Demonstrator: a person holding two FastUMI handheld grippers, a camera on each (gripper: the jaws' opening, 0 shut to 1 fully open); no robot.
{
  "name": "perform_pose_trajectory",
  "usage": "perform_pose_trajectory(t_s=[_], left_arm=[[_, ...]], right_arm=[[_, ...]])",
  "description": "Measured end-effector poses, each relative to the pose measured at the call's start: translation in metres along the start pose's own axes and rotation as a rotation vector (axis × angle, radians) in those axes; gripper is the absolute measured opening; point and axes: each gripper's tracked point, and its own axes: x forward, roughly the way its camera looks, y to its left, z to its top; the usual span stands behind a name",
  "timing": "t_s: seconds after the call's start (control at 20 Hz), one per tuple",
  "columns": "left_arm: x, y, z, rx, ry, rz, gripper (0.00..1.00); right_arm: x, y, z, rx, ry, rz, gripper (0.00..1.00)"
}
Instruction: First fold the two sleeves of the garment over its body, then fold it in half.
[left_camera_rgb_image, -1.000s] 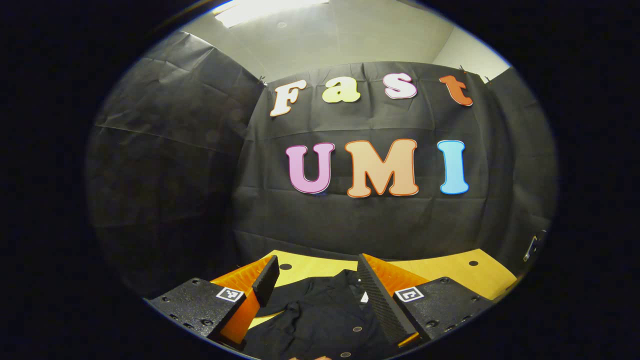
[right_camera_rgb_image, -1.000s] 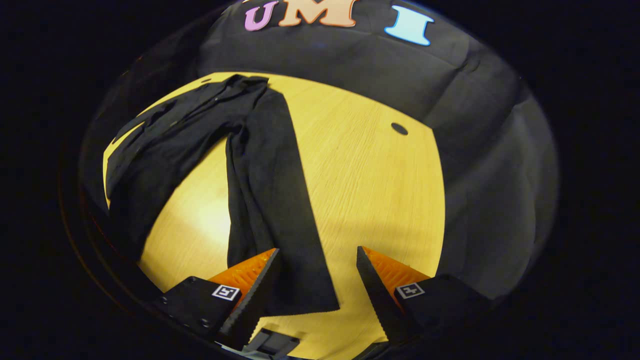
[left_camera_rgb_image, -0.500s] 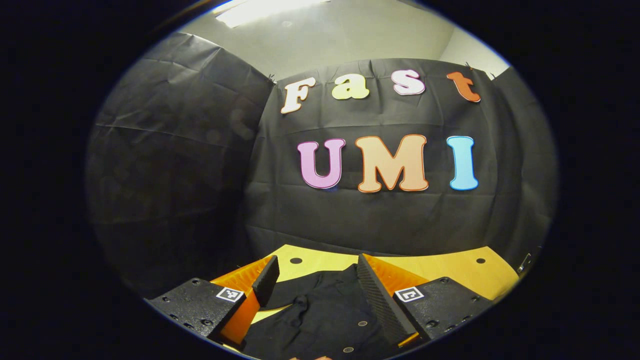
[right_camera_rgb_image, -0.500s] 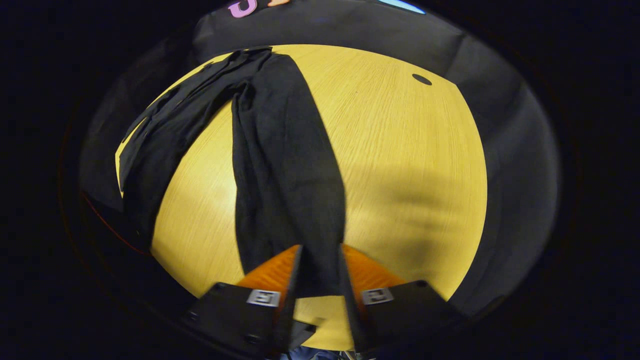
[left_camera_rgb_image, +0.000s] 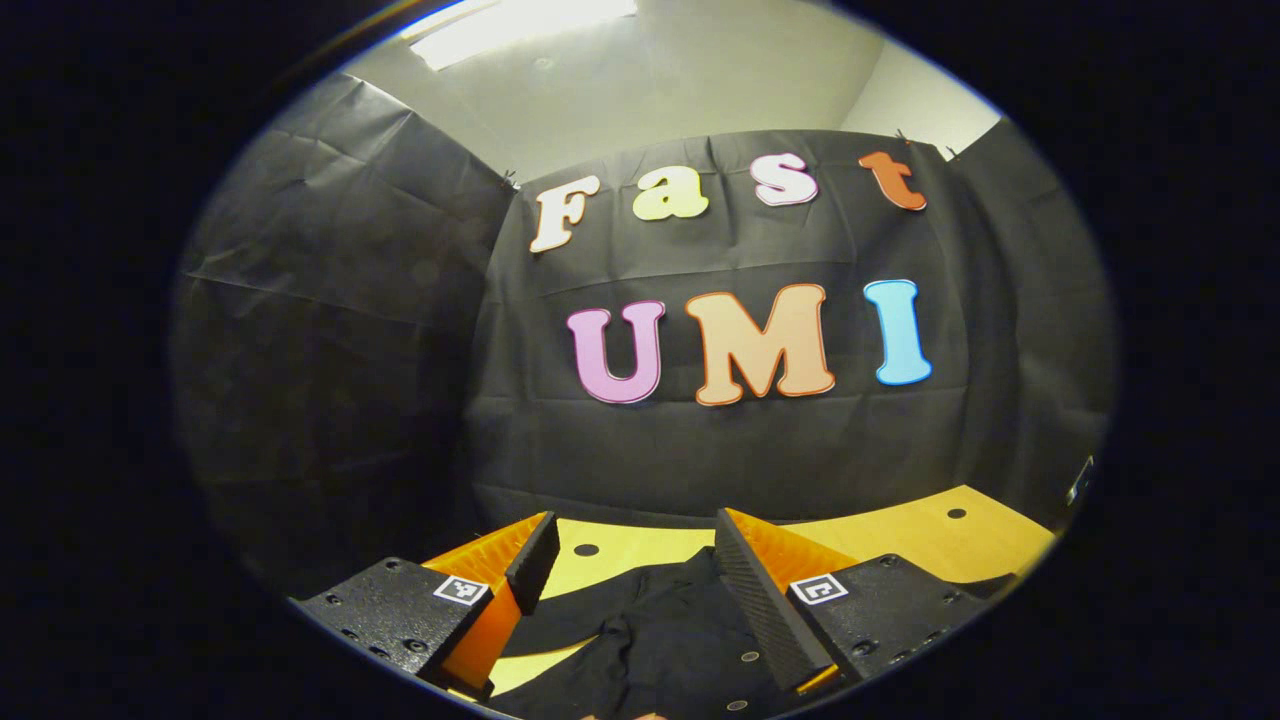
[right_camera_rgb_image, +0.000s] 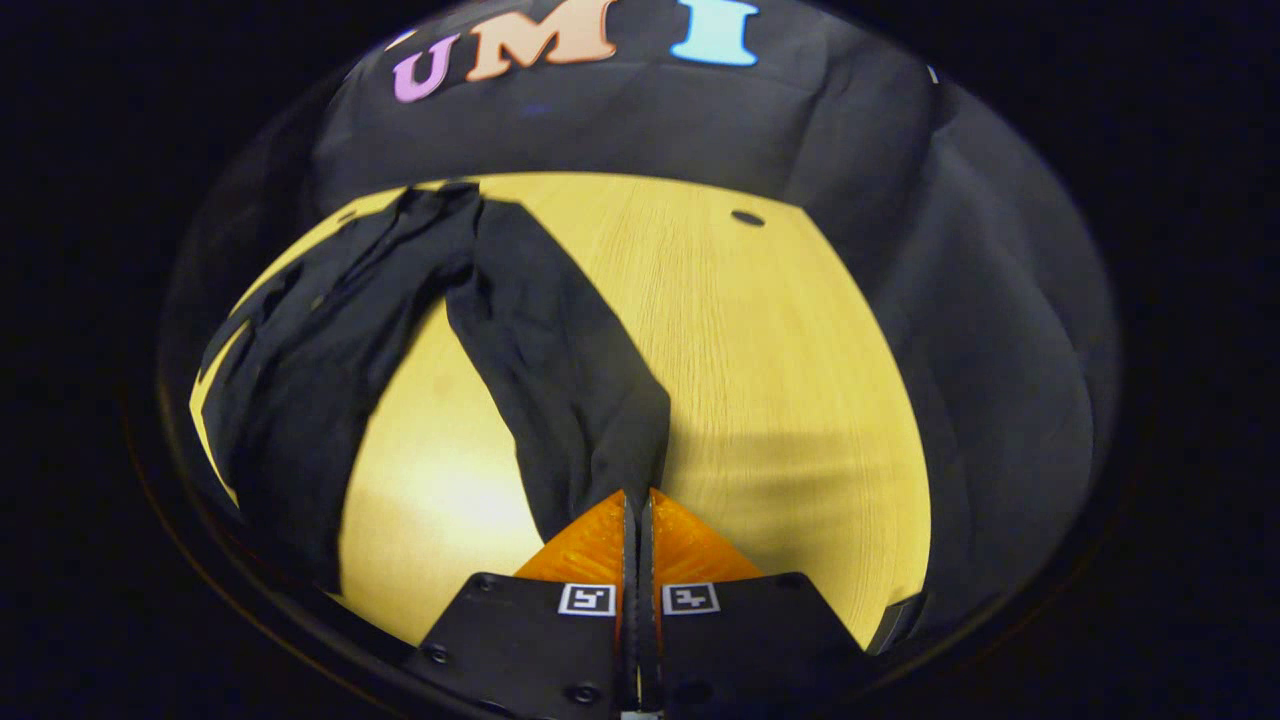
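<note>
A yellow wooden table (right_camera_rgb_image: 760, 340) stands against black cloth walls. The right claw (right_camera_rgb_image: 637, 510) is clenched on the cuff of the black shirt's sleeve (right_camera_rgb_image: 565, 370), which runs far-left toward the body (right_camera_rgb_image: 300, 340), the way the fold must travel. The left claw (left_camera_rgb_image: 630, 570) hovers released over the shirt (left_camera_rgb_image: 660, 640), whose near edge is cut off.

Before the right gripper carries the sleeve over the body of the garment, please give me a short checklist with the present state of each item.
1. Right gripper shut on the sleeve end: ok, the jaws are together with cloth running into them.
2. Both layers of the cuff caught: cannot tell.
3. Garment body lies on the table, ready to receive the sleeve: ok, though wrinkled.
4. Left gripper open and holding nothing: ok.
5. Left gripper out of the fold path: not ok, it hangs over the garment.
</note>
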Motion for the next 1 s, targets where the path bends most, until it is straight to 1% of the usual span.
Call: perform_pose_trajectory(t_s=[0.15, 0.25, 0.35, 0.4, 0.45, 0.55, 0.6, 0.7, 1.0], left_arm=[[0.001, 0.012, 0.003, 0.010, -0.015, -0.033, 0.96], [-0.001, 0.021, 0.003, 0.006, -0.021, -0.052, 0.94], [-0.004, 0.036, -0.003, 0.006, -0.013, -0.055, 0.94], [-0.004, 0.045, -0.007, 0.006, -0.009, -0.050, 0.96], [-0.004, 0.054, -0.009, 0.006, -0.005, -0.044, 0.94], [-0.006, 0.073, -0.013, 0.012, 0.002, -0.030, 0.94], [-0.007, 0.082, -0.016, 0.017, 0.004, -0.022, 0.96], [-0.007, 0.100, -0.017, 0.019, 0.005, -0.006, 0.96], [-0.005, 0.148, -0.031, 0.025, 0.027, 0.024, 0.96]], right_arm=[[-0.028, -0.005, 0.030, 0.073, -0.108, -0.008, 0.03], [-0.038, -0.007, 0.042, 0.094, -0.177, -0.014, 0.03], [-0.046, -0.005, 0.052, 0.124, -0.255, 0.000, 0.03], [-0.051, -0.002, 0.056, 0.134, -0.286, 0.012, 0.02], [-0.047, -0.002, 0.051, 0.142, -0.315, 0.026, 0.02], [-0.049, -0.004, 0.051, 0.143, -0.362, 0.064, 0.03], [-0.049, -0.005, 0.051, 0.137, -0.383, 0.080, 0.03], [-0.048, -0.003, 0.052, 0.120, -0.409, 0.109, 0.02], [-0.051, 0.000, 0.054, 0.069, -0.437, 0.171, 0.03]])
